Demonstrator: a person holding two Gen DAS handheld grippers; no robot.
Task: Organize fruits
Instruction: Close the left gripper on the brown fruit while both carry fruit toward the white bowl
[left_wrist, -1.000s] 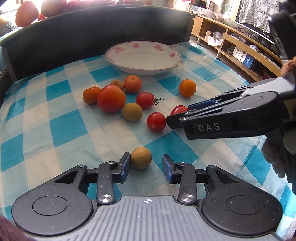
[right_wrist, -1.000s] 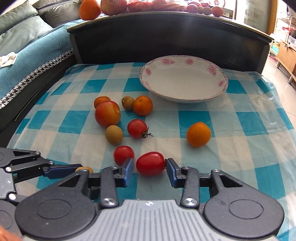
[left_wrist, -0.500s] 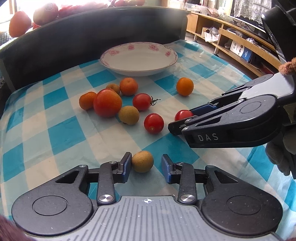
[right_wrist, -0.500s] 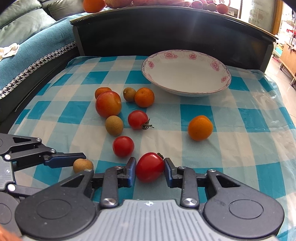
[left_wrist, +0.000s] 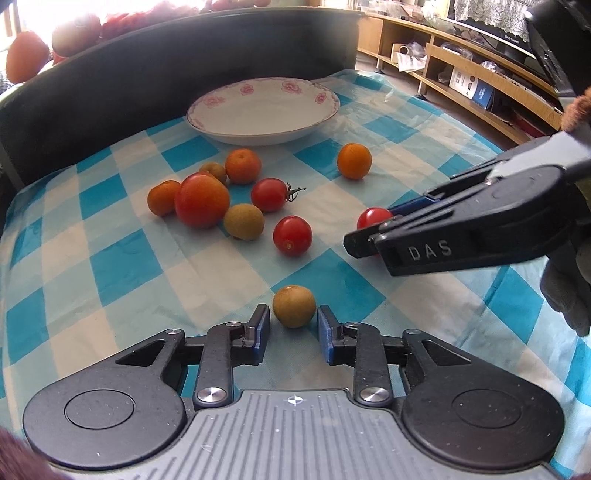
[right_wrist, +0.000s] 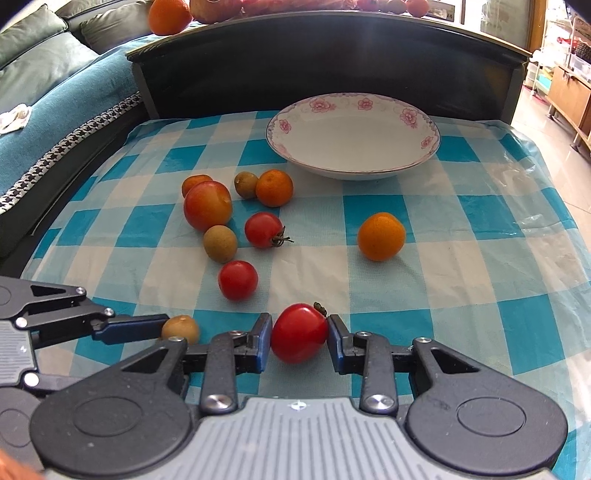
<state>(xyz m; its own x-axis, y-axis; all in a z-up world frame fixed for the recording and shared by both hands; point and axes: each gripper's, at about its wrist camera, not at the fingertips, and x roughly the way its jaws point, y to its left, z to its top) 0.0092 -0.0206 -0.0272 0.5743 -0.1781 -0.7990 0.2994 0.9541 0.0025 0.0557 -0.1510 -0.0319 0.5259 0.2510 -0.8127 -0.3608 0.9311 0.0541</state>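
Both jaws are closing in vs 1 s ago. Right gripper (right_wrist: 299, 334) is now clenching the red tomato (right_wrist: 298, 332), pads touching both sides. Left gripper (left_wrist: 293, 325) is narrowing round the small brown fruit (left_wrist: 294, 305), w/ slim gaps left, so not gripping yet. 2 pickups are coming together; the plate (right_wrist: 424, 147), well ahead of both jaws, is holding 0 fruit.

red tomato (right_wrist: 298, 333) between claw pads | brown longan (left_wrist: 294, 306) on cloth
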